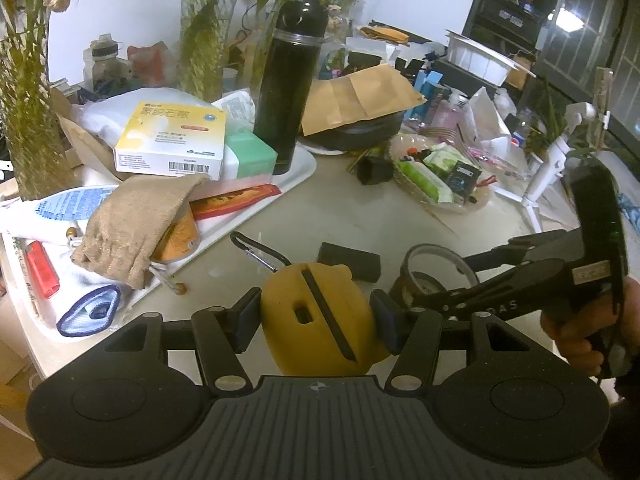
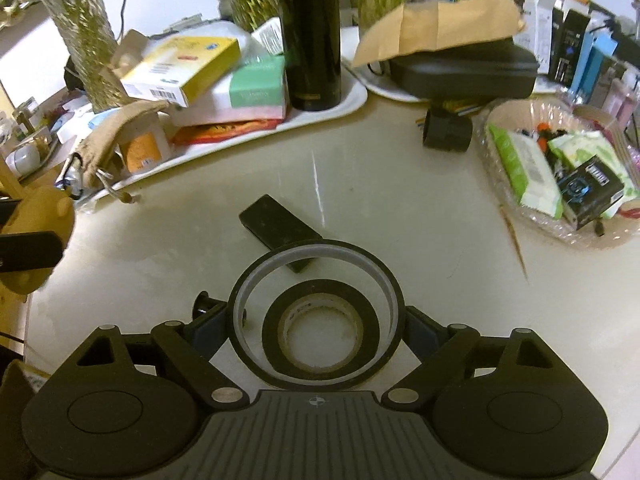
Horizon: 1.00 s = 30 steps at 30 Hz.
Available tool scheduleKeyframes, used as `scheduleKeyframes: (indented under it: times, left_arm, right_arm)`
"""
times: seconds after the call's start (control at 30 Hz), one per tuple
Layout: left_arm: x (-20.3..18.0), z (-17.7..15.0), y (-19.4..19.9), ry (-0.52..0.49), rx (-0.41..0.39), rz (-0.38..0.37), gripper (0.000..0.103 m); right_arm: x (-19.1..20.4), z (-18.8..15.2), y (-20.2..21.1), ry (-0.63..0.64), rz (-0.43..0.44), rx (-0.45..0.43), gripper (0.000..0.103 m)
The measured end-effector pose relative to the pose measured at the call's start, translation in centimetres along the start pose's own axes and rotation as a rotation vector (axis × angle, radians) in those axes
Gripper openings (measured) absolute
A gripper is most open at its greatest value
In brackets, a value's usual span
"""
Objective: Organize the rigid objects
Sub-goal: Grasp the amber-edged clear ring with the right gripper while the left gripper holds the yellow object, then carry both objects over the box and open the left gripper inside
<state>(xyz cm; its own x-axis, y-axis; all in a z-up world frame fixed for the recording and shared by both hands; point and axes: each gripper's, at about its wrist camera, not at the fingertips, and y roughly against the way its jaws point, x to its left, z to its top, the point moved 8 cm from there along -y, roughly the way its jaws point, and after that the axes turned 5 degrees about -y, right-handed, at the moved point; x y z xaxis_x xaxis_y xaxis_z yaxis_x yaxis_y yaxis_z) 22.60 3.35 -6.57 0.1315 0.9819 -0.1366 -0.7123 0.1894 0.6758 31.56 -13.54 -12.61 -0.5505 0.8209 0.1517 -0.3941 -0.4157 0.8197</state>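
My left gripper [image 1: 316, 318] is shut on a yellow case [image 1: 320, 316] with a dark zip line and a black carabiner [image 1: 256, 252] at its far end, held above the table. It shows at the left edge of the right wrist view [image 2: 36, 240]. My right gripper [image 2: 318, 322] is shut on a large thin black ring [image 2: 318, 312], held above a smaller black tape roll [image 2: 320, 328] on the table. The ring shows in the left wrist view [image 1: 436, 272], with the right gripper [image 1: 412, 300] beside the case. A flat black block [image 2: 278, 228] lies beyond the ring.
A white tray [image 2: 352, 100] at the back left holds a tall black flask [image 2: 310, 32], a yellow box [image 2: 184, 68], a green box and a tan pouch [image 1: 136, 224]. A clear dish [image 2: 560, 168] of packets stands right. A black case under a brown envelope [image 2: 448, 28] stands behind.
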Motion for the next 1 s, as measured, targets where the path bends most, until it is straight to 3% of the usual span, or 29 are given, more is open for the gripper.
scheduleKeyframes:
  times: [0.53,1.0]
  left_arm:
    - [-4.8,-0.2,2.8,-0.115,0.009,-0.063,0.057]
    - [-7.7,-3.0,6.0,-0.205,0.041,-0.097,0.057]
  right_arm:
    - [1.6,-2.3,8.3,0.021,0.021,-0.111,0.092]
    - [2.8,-6.1,13.5,-0.011,0.041,-0.153,0.092]
